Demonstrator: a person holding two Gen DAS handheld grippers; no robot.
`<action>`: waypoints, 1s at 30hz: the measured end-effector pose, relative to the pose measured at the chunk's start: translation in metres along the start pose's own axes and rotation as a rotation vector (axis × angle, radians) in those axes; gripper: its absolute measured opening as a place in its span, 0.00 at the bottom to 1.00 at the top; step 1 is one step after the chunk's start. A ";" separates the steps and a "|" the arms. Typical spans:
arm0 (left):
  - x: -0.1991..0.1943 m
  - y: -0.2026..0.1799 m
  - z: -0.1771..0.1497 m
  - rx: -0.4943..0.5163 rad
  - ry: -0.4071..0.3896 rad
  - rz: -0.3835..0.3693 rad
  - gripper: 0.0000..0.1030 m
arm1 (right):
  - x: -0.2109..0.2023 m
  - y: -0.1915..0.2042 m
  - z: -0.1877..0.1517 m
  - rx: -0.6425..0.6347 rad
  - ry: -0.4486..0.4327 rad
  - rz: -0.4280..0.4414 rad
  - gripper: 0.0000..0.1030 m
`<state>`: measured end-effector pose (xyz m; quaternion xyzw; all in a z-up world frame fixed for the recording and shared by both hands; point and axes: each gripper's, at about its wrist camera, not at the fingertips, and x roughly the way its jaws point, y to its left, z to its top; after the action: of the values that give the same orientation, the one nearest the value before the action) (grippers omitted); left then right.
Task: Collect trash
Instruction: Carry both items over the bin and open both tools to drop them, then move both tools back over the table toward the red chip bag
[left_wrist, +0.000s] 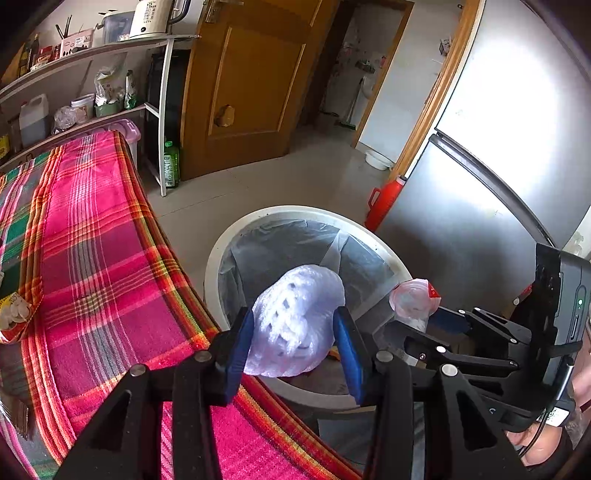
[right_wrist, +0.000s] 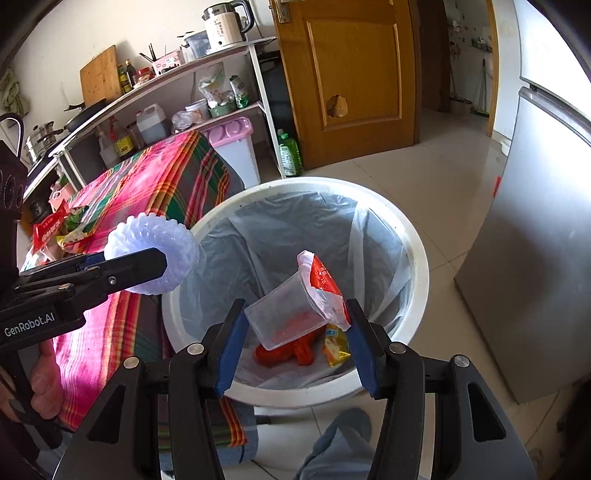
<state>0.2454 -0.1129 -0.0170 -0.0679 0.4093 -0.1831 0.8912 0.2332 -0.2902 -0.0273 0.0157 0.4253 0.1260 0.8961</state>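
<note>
A white round trash bin (left_wrist: 214, 266) with a clear liner stands on the floor beside the table; it also shows in the right wrist view (right_wrist: 421, 266). My left gripper (left_wrist: 295, 332) is shut on a white foam net (left_wrist: 299, 317) and holds it over the bin's near rim; the net also shows in the right wrist view (right_wrist: 155, 254). My right gripper (right_wrist: 295, 328) holds a clear plastic cup (right_wrist: 284, 317) with a torn red and white lid over the bin's opening; the cup also shows in the left wrist view (left_wrist: 413, 301). Red and yellow wrappers (right_wrist: 295, 350) lie at the bin's bottom.
A table with a pink plaid cloth (left_wrist: 96, 266) is left of the bin, with snack wrappers (right_wrist: 59, 229) on it. A silver fridge (left_wrist: 480, 166) stands at the right, a red jug (left_wrist: 384, 203) beside it. A shelf rack (right_wrist: 207, 74), a pink bin (right_wrist: 236, 144) and a wooden door (right_wrist: 351, 81) stand behind.
</note>
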 end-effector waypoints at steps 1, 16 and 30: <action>0.001 0.001 0.000 0.000 0.005 0.000 0.47 | 0.002 -0.001 0.000 0.004 0.005 -0.002 0.52; -0.002 0.005 0.001 -0.022 0.008 -0.004 0.57 | 0.001 -0.003 -0.005 0.009 0.013 -0.019 0.53; -0.063 0.005 -0.004 -0.006 -0.140 -0.018 0.57 | -0.058 0.034 0.004 -0.051 -0.138 0.012 0.53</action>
<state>0.2056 -0.0844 0.0234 -0.0869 0.3461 -0.1845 0.9158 0.1935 -0.2705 0.0238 0.0040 0.3592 0.1409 0.9225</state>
